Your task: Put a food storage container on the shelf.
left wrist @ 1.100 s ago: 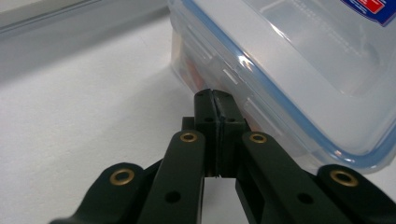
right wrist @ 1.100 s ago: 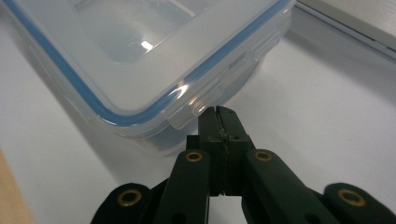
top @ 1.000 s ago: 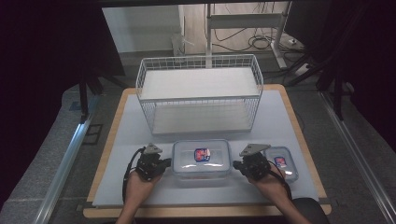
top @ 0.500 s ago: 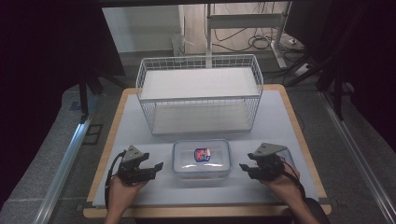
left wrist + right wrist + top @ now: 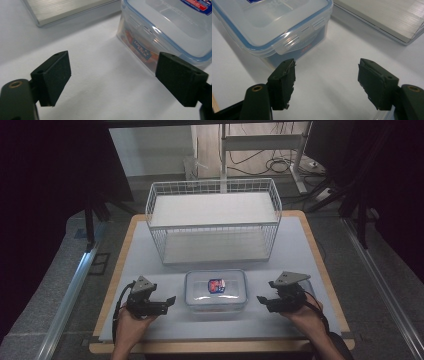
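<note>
We see two black grippers, left gripper (image 5: 167, 301) and right gripper (image 5: 261, 300), each topped by a grey three-cornered plate and trailing a thin black cable. Up close the jaws are matte black blocks with small screw holes, brass-ringed bolts at the arms. Right pads (image 5: 283, 82) look frayed. Forearms bare, no sleeves.

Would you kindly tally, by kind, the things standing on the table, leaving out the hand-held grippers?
Clear plastic lidded boxes with blue seal: 2, one in the middle, one mostly hidden behind the right hand.
White wire basket racks: 1.
Total: 3.
</note>
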The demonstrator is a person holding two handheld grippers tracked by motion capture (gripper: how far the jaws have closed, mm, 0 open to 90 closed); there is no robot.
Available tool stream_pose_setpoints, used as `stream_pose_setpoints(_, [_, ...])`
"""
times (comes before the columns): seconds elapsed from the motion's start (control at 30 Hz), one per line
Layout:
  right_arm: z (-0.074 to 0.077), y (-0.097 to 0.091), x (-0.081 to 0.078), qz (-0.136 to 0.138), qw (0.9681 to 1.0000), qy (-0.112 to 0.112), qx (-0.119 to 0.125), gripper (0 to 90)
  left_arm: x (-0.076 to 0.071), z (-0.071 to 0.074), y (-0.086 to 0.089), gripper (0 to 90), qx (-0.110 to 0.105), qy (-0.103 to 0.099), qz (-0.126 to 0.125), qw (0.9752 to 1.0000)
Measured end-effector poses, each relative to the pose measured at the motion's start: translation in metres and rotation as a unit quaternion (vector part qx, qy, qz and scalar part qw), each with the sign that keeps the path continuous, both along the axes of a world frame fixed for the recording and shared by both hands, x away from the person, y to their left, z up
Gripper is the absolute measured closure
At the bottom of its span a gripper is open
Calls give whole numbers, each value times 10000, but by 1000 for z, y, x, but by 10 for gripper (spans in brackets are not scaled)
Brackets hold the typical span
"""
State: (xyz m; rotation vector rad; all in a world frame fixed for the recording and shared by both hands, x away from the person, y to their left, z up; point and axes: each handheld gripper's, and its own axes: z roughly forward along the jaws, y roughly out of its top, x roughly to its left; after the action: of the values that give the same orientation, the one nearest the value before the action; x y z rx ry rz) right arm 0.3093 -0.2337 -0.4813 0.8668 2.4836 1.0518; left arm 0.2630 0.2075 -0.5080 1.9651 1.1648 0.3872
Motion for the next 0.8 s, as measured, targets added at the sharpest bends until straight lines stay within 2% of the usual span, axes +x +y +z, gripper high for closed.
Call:
stream_pose_setpoints(0.27, [0, 2, 3, 75, 9998, 115, 156, 214, 1, 3, -1, 116, -250, 2, -67, 9997])
stream_pose_setpoints(0.4, [3, 3, 5, 119, 9994, 176, 276, 177, 2, 4, -3, 85, -235, -99, -171, 9995])
stream_pose_setpoints(0.57, [5, 6, 9, 170, 9983, 327, 442, 138, 4, 8, -6, 63, -421, -231, -279, 9985])
stream_pose_setpoints(0.8, [7, 15, 15, 317, 9960, 560, 618, 100, 14, 11, -13, 58, -596, 287, -399, 9970])
